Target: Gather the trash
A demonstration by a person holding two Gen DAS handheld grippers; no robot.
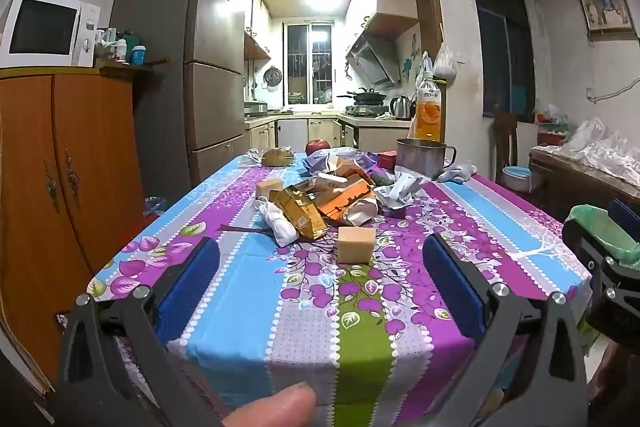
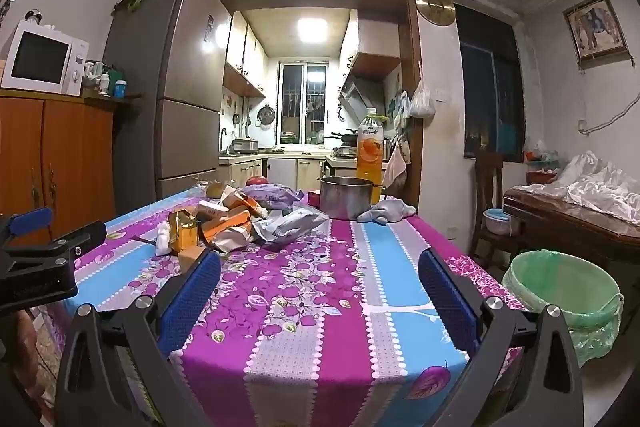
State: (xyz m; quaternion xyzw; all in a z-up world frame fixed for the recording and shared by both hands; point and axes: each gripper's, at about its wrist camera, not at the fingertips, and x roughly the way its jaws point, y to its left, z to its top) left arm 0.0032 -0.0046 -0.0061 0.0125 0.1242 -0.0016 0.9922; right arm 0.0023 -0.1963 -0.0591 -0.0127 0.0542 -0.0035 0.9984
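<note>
A heap of trash (image 1: 320,199) lies mid-table: orange and gold cartons, crumpled white paper, wrappers, a tan block (image 1: 356,245) nearest me. In the right wrist view the same heap (image 2: 232,219) sits left of centre. My left gripper (image 1: 320,267) hovers open over the table's near edge, short of the tan block, nothing between its blue pads. My right gripper (image 2: 320,281) is also open and empty above the near right part of the table. A bin lined with a green bag (image 2: 564,291) stands on the floor right of the table; its rim (image 1: 600,227) shows in the left wrist view.
On the flowered tablecloth (image 1: 248,291) farther back stand a metal pot (image 1: 420,157), an orange drink bottle (image 1: 428,111), an apple (image 1: 318,147) and a cloth (image 2: 384,211). A wooden cabinet (image 1: 60,167) and fridge (image 1: 192,59) are left; a chair (image 2: 486,195) and covered furniture right.
</note>
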